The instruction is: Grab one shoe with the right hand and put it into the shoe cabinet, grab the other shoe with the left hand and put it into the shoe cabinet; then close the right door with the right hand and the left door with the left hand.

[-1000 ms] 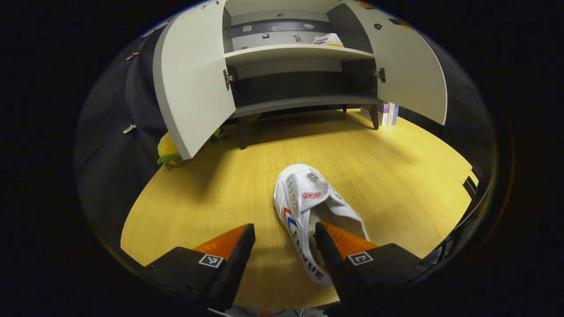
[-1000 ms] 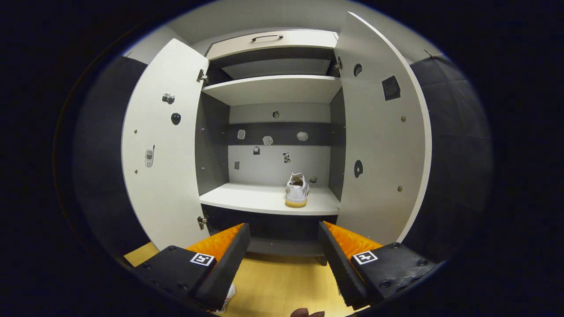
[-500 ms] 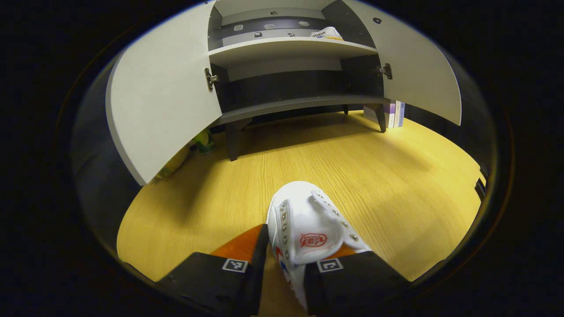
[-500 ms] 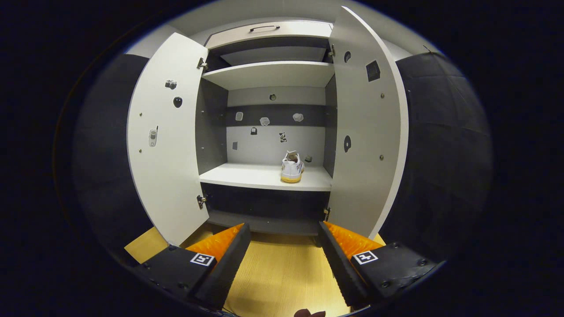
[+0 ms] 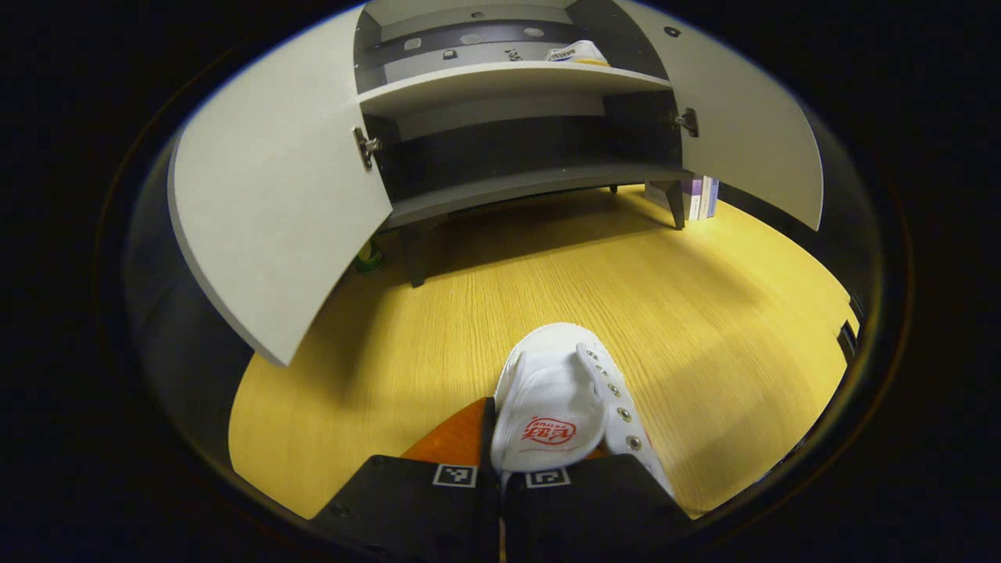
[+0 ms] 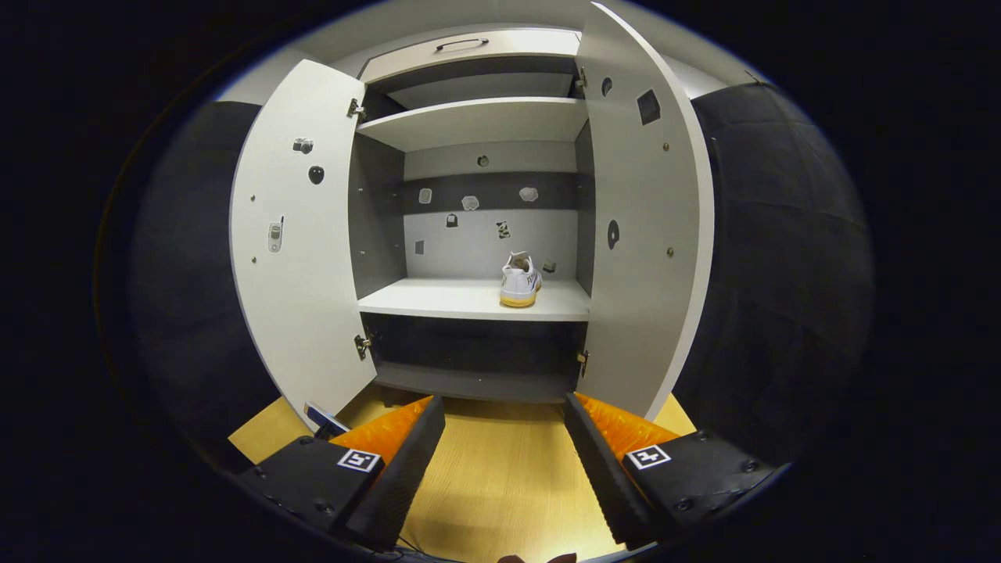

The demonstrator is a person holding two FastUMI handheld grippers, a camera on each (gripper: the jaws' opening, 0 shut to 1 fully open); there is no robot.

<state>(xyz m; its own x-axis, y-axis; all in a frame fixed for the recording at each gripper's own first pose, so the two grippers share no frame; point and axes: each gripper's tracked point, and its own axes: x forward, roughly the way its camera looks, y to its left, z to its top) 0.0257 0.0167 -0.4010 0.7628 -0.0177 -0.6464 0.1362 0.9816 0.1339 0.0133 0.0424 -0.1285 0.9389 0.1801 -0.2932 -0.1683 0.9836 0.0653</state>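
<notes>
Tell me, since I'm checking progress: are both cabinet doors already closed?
No: in the right gripper view the left door and the right door both stand swung open, showing a shoe on the shelf.

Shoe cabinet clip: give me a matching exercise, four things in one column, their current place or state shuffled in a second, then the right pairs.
Things:
1. left claw
2. right claw
3. shoe with the yellow sole
4. cabinet doors

States:
A. standing on the middle shelf of the cabinet
B. both swung open
C. open, holding nothing, facing the cabinet
D. shut on the white shoe over the wooden table

Pairs: 1-D, 2-C, 3-A, 4-B
</notes>
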